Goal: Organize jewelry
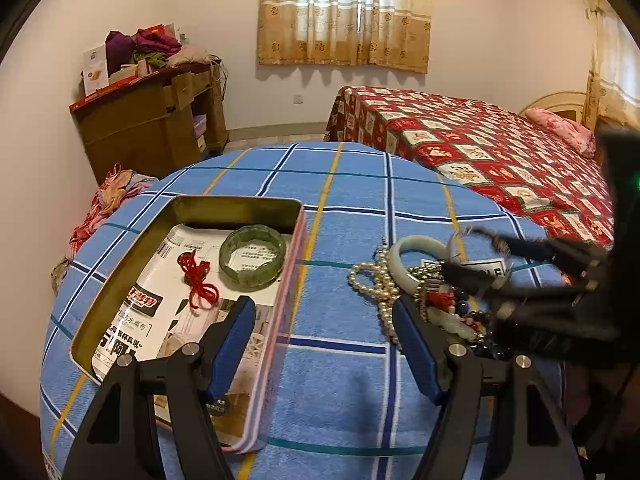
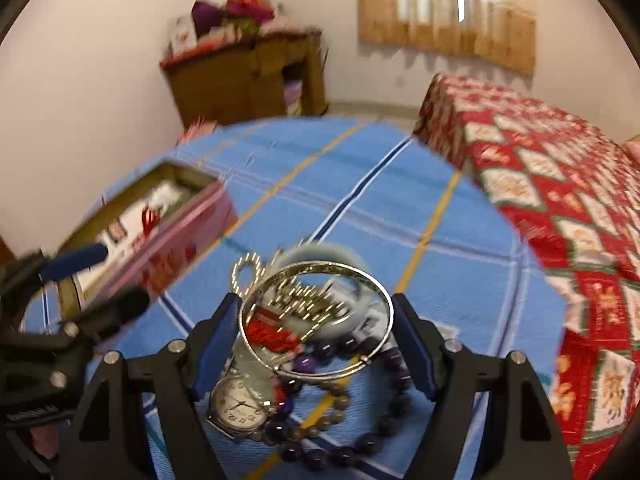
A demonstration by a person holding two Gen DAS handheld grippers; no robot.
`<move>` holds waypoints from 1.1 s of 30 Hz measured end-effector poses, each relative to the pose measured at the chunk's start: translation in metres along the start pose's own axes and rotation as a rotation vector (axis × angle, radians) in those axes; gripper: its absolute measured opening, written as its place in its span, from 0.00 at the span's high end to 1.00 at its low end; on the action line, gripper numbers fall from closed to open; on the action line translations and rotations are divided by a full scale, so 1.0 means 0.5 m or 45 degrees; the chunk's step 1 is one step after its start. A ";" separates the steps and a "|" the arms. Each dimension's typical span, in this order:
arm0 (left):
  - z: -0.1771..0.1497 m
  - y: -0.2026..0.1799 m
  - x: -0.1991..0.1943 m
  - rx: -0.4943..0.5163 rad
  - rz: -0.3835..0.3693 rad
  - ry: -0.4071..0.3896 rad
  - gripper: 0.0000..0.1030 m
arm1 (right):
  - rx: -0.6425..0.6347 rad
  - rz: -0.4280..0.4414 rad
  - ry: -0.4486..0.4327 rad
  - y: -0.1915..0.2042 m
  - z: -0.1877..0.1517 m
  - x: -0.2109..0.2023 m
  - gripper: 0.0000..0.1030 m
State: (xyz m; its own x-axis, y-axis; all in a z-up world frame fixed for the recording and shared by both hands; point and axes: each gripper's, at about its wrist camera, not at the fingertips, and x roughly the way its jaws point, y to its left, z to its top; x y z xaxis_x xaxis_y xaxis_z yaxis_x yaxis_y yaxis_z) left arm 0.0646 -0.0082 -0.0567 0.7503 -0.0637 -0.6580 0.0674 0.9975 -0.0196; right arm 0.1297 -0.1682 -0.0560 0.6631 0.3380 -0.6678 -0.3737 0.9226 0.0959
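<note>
Jewelry pile (image 2: 304, 360) sits heaped on the blue plaid table (image 1: 340, 360), right of the open tin (image 1: 100, 304). Pile holds a pearl strand (image 1: 376, 280), pale jade bangle (image 1: 412, 260), dark purple bead bracelet (image 2: 360, 432), wristwatch (image 2: 238, 404) face up, red tassel (image 2: 268, 334), and a thin silver bangle (image 2: 316, 316) tilted on top. Right gripper (image 2: 316, 344) spread wide, fingers on either side of the silver bangle; whether the pads touch it, cannot tell through the blur. Left gripper (image 1: 324, 344) also wide apart, holding nothing, one finger over the tin's near edge, the other finger at the left side of the pile. Inside the tin: printed paper lining, a green segmented bracelet (image 1: 253, 256) toward the far right corner, a red knotted cord (image 1: 198, 280) just beside it to the left. Bed with red patterned quilt (image 1: 480, 152) behind the table; wooden cabinet (image 1: 152, 128) against the wall, clothes piled on it.
</note>
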 end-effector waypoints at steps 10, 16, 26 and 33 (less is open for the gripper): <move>-0.036 -0.086 0.004 0.129 -0.104 0.053 0.31 | 0.085 -0.114 -0.067 -0.054 -0.065 -0.088 0.25; -0.034 -0.102 0.027 0.137 -0.139 0.094 0.31 | 0.058 -0.144 -0.050 -0.054 -0.091 -0.087 0.25; -0.022 -0.152 0.053 0.193 -0.264 0.122 0.46 | 0.091 -0.179 -0.064 -0.080 -0.103 -0.090 0.25; -0.023 -0.146 0.069 0.189 -0.296 0.158 0.80 | 0.107 -0.173 -0.080 -0.086 -0.105 -0.097 0.25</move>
State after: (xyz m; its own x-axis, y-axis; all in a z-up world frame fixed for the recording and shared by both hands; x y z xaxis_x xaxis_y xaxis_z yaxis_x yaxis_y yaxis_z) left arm 0.0779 -0.0827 -0.0865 0.6180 -0.2770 -0.7358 0.3306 0.9407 -0.0764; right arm 0.0794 -0.2338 -0.0668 0.7442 0.2177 -0.6314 -0.2241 0.9720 0.0711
